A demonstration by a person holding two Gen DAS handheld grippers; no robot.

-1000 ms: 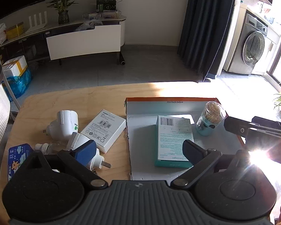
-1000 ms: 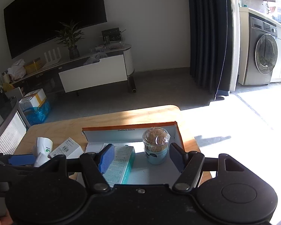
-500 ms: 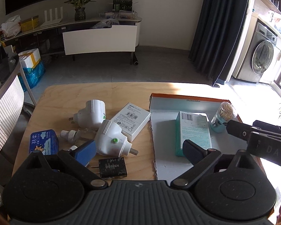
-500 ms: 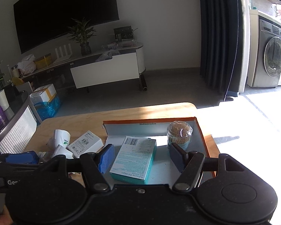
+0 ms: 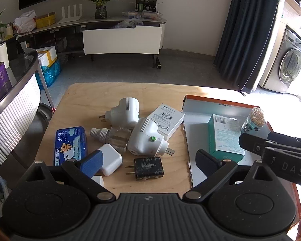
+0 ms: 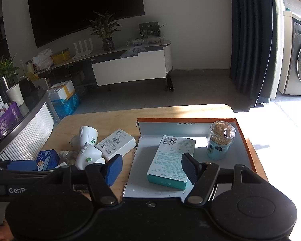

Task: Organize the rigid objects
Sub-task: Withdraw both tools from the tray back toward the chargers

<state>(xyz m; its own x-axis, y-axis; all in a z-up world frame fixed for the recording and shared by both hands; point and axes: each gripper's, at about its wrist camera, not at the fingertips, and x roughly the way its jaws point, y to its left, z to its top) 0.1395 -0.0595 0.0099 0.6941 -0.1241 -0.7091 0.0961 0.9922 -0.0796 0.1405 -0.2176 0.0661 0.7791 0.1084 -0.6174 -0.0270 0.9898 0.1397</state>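
**Two black grippers, one blue pad each**

We carry matching black plastic tools. Our left gripper [image 5: 148, 161] has a ribbed grey base, two round discs, silver pivot screws, one blue pad and one black. Our right gripper [image 6: 151, 166] is alike; white "DAS" lettering marks its side.

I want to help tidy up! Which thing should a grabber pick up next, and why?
Probably the left gripper should dip down onto the black charger. Its jaws are open and empty, the charger lies loose on the table right under them, and the orange-rimmed tray beside it has room.
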